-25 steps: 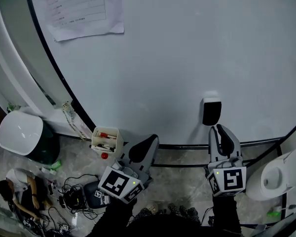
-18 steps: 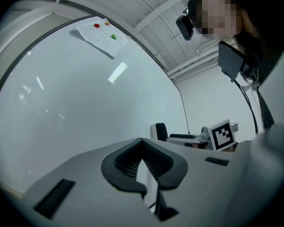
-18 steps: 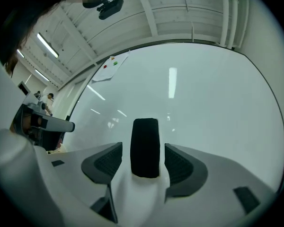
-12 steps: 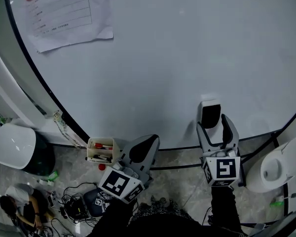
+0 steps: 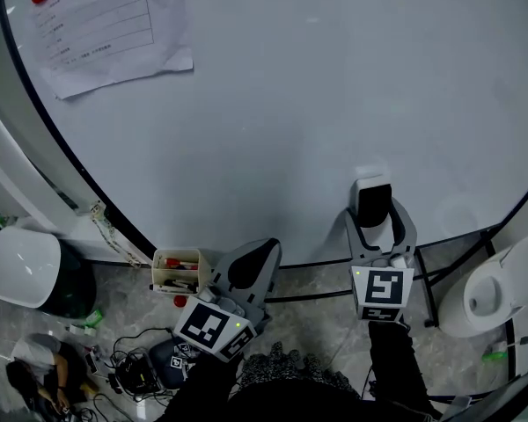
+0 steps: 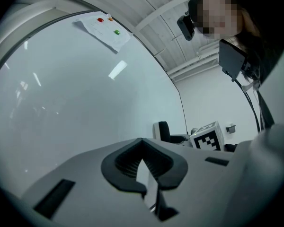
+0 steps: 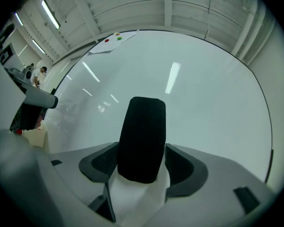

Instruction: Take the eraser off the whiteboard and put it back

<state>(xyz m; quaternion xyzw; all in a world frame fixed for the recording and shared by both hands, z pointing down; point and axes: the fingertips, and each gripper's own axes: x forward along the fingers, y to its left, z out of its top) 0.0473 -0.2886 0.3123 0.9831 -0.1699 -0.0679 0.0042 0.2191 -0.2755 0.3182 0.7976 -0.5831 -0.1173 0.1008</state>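
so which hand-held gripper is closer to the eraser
Right. The right hand-held gripper has just opened its jaws around the eraser on the whiteboard; the left hand-held gripper, shut, sits to its left.

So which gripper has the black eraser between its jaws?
The right gripper: its jaws, just opened, straddle the black eraser on the whiteboard. The left gripper is shut and empty.
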